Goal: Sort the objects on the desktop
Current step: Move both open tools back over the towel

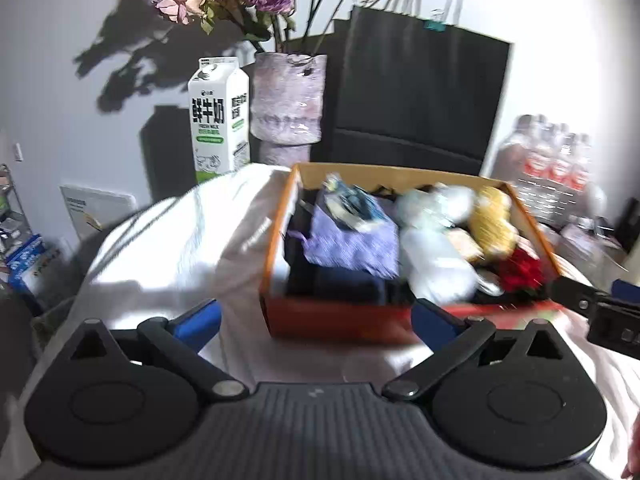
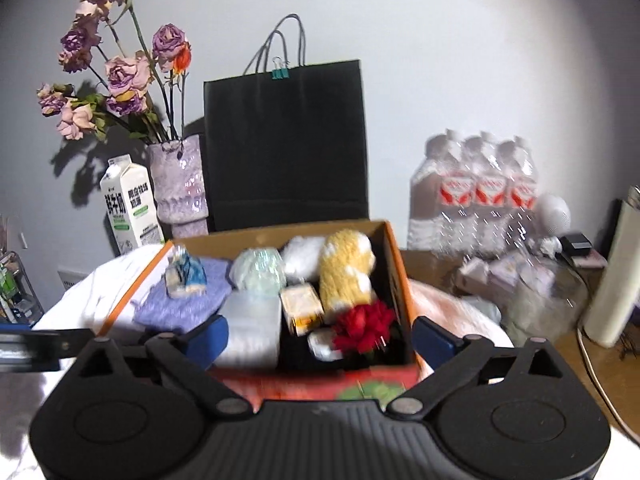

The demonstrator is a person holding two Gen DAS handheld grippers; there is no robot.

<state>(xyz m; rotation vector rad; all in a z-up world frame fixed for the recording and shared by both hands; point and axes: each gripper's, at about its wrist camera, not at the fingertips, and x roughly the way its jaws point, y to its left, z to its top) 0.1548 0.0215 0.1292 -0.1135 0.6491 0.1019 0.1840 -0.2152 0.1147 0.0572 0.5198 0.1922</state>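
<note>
Desktop objects fill one orange cardboard box [image 2: 394, 276] standing on the white cloth [image 1: 160, 248] in front of you: one lilac knitted piece [image 2: 184, 304] with one small blue-and-white figure [image 2: 186, 274] on top, one yellow plush toy [image 2: 346, 272], one red flower [image 2: 366, 326], one white fluffy item [image 2: 302, 254], one pale green wrapped bundle [image 2: 258, 270], one white packet [image 2: 252, 330] and one small yellow-labelled carton [image 2: 302, 306]. Your left gripper [image 1: 316, 322] stands wide with nothing between its blue pads, just short of the box's near-left corner. Your right gripper [image 2: 320, 336] is wide too, its pads at either side of the box's near end, not pressing on it as far as the blur lets you judge. Behind the box stand one milk carton [image 1: 218, 120], one lilac vase [image 1: 288, 100] of faded roses, one black paper bag [image 2: 286, 144] and, to the right, one shrink-wrapped pack showing three water bottles [image 2: 478, 188].
</note>
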